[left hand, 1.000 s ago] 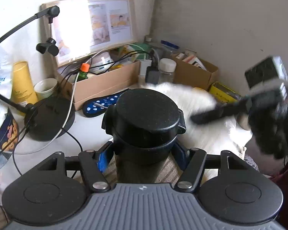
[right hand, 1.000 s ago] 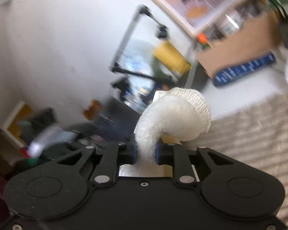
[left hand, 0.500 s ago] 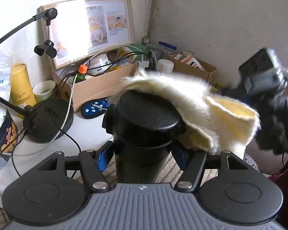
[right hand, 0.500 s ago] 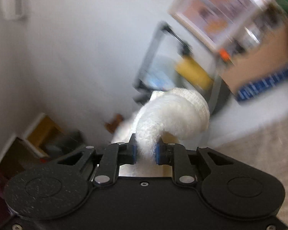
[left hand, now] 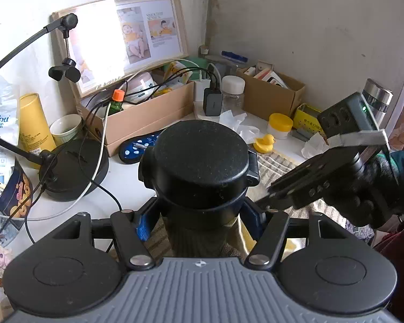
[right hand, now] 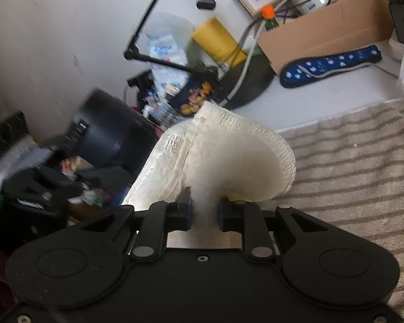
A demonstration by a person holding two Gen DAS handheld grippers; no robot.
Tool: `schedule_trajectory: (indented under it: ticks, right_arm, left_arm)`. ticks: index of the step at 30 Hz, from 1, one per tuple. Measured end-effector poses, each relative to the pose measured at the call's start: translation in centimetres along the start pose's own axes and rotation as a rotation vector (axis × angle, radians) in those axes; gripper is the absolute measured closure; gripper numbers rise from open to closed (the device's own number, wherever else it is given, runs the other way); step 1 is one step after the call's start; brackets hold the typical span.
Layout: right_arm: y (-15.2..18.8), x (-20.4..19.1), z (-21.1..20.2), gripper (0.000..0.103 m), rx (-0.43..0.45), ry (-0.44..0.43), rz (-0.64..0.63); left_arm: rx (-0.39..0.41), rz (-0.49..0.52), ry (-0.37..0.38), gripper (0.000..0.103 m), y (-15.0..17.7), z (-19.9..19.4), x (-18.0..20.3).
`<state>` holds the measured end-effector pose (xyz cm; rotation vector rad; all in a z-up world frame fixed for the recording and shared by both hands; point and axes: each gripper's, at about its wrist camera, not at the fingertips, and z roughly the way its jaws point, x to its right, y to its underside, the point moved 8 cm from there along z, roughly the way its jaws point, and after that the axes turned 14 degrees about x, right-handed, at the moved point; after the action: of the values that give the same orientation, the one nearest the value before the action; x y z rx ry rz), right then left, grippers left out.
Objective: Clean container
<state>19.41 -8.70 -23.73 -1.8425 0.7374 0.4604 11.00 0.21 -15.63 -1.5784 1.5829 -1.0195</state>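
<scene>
My left gripper (left hand: 199, 222) is shut on a black container with a round black lid (left hand: 199, 158), holding it upright just above a striped mat (left hand: 277, 164). My right gripper (right hand: 204, 210) is shut on a white fluffy cloth (right hand: 229, 156) that curls over its fingers. In the left wrist view the right gripper's body (left hand: 326, 180) sits low at the container's right side; the cloth is mostly hidden there. In the right wrist view the container (right hand: 107, 132) shows blurred at the left, with the cloth's edge near it.
The white desk is crowded: a black lamp base (left hand: 72, 169) with cables at left, a cardboard box (left hand: 145, 115) behind, a blue dotted case (left hand: 137, 148), a yellow duck (left hand: 265, 142), a yellow-lidded jar (left hand: 280, 126), tissues, a second box (left hand: 272, 88) and a steel flask (left hand: 377, 99).
The cloth that lay draped over the container's lid half a second ago has come off it. My right gripper has swung down to the container's right side. The container has stayed in place.
</scene>
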Motion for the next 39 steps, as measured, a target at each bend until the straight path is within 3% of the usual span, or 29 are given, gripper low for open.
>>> schedule_trajectory:
  ticks: [10,12,16,19,24,26,28,32,34,39]
  right_arm:
    - [2.1,1.1,2.2,0.086,-0.089,0.119,-0.164]
    - [2.6,1.1,2.5,0.086,-0.117,0.171,-0.254]
    - [3.1,0.2,3.1,0.086,-0.173,0.288,-0.563]
    - [2.8,-0.5,3.4,0.086,-0.161,0.338,-0.683]
    - [1.2,-1.2,2.9,0.086,-0.07,0.384,-0.739]
    - [1.4,-0.7,3.3,0.086,-0.098,0.359,-0.673]
    - [1.5,-0.4,3.4,0.086,-0.107,0.28,-0.521]
    - [0.3,2.5,2.8,0.085,-0.011,0.133,0.055]
    - [0.0,3.7,1.8,0.086,0.074,0.048,0.268]
    - [-0.8,3.5,0.3,0.086,0.16,-0.095,0.463]
  left_arm:
    - [0.0,0.0,0.01,0.039,0.1,-0.2,-0.3]
    - [0.003,0.0,0.013,0.039,0.2,-0.3,-0.4]
    - [0.006,-0.004,0.017,0.039,0.2,-0.5,-0.7]
    - [0.007,-0.001,0.022,0.039,0.3,-0.5,-0.7]
    - [0.009,0.009,0.031,0.039,0.3,-0.5,-0.4]
    - [0.01,0.018,0.036,0.039,0.3,-0.4,-0.2]
    - [0.009,0.025,0.045,0.039,0.2,-0.4,0.0]
    - [0.002,0.036,0.054,0.039,0.2,-0.3,0.2]
    - [-0.001,0.038,0.057,0.039,0.2,-0.3,0.1]
    - [-0.003,0.045,0.067,0.039,0.1,-0.2,0.1]
